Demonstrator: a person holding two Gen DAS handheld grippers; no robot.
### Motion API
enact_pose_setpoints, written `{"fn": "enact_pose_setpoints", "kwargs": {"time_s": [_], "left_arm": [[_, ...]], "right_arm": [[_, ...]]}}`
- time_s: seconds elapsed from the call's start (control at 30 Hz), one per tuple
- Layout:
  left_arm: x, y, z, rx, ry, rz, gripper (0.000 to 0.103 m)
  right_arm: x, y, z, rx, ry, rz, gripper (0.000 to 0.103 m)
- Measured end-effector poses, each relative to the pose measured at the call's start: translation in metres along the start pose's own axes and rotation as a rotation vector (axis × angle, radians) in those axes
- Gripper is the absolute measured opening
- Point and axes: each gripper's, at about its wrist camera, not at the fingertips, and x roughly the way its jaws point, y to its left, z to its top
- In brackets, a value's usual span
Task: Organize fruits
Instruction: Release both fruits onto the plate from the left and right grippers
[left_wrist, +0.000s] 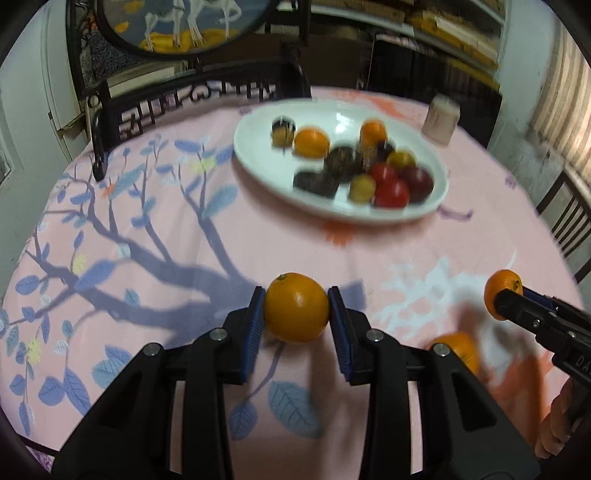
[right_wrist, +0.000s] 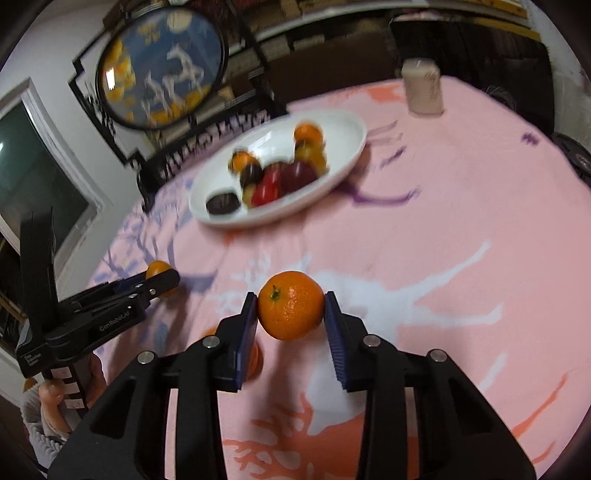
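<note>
"GenRobot.AI" could be read on the side of the left gripper (right_wrist: 162, 282) in the right wrist view; on the right gripper (left_wrist: 496, 301), seen from the left wrist, only blurred letters showed. A smooth, yellowish orange (left_wrist: 296, 307) was clamped between the ribbed blue pads (left_wrist: 255, 325) of the left gripper (left_wrist: 296, 307). A dimpled tangerine (right_wrist: 290, 305) with a green stem was pinched between the right gripper's (right_wrist: 290, 305) jaws. A third orange (left_wrist: 458, 349) was seen on the pink, tree-printed tablecloth (left_wrist: 184, 221), below the held fruit. Farther off, an oval white plate (left_wrist: 258, 125) held mixed fruit, with a pale jar (left_wrist: 441, 118) beyond it.
</note>
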Motion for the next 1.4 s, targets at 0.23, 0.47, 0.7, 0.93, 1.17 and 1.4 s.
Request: {"fn": "enact_pose_setpoints", "kwargs": {"time_s": [0.23, 0.47, 0.7, 0.93, 1.17, 1.4], "left_arm": [[-0.008, -0.003, 0.072, -0.006, -0.092, 0.029, 0.035], [0.042, 0.004, 0.11, -0.062, -0.093, 0.079, 0.035], [0.081, 0.024, 0.11, -0.109, -0.026, 0.04, 0.045], [0.055, 0.028, 0.111, -0.134, -0.101, 0.018, 0.069], [0.037, 0.041, 0.086, -0.165, -0.105, 0.045, 0.081], [0.022, 0.05, 0.067, -0.195, -0.099, 0.06, 0.083]], "right_arm": [[0.007, 0.007, 0.081, 0.038, -0.079, 0.037, 0.037], [0.076, 0.017, 0.119, 0.013, -0.051, -0.001, 0.037], [0.102, 0.008, 0.125, 0.02, -0.056, 0.021, 0.061], [0.077, 0.012, 0.127, 0.008, -0.113, 0.026, 0.061], [0.066, 0.026, 0.11, 0.035, -0.039, 0.109, 0.061], [0.043, 0.01, 0.068, 0.042, -0.032, 0.074, 0.062]]}}
